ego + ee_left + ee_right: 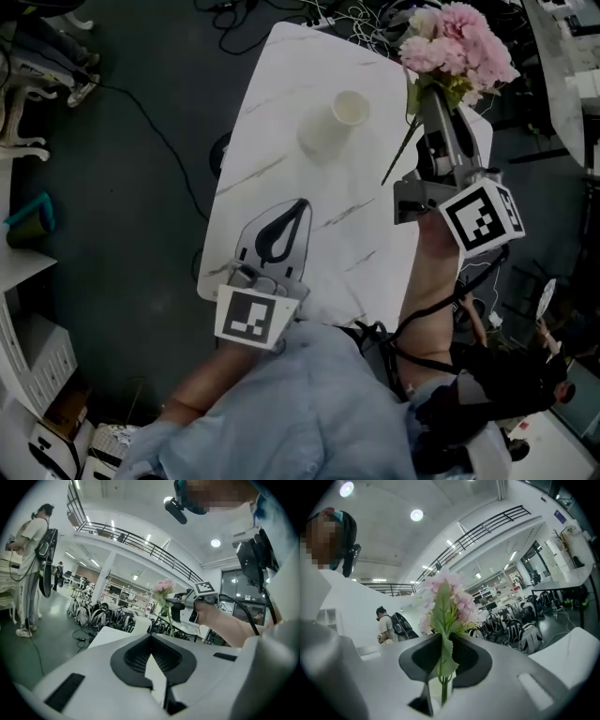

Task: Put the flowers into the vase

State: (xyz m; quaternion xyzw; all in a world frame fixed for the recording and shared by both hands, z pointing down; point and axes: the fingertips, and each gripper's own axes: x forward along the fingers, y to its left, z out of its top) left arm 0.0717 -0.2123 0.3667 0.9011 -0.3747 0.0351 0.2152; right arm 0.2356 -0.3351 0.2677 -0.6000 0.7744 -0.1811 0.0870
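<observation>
Plainly, the right gripper [437, 101] has its jaws clamped on the flowers [459, 42]. In the right gripper view the dark ribbed pads [466, 656] close on the thin green stem [443, 686], with only a narrow gap between them, and a broad leaf is pinched there too. The left gripper [296, 208] holds nothing. We see its jaws together, the pads meeting at the tips and forming a teardrop outline.

The blooms are a soft, ruffled pink cluster with pale green leaves. In the head view the bare stem end [398, 159] hangs toward 7 o'clock below the jaws. The vase [349, 111] is a plain white cylinder with an open round mouth. It stands upright on the white, grey-veined table [281, 122]. The flowers are at 2 o'clock from the vase, apart from it.

Only the head view shows the vase and the stem's lower end. The left gripper view alone shows the right gripper [168, 600] side-on, carrying the blooms level, and a person with a backpack [33, 550] at 9 o'clock.
</observation>
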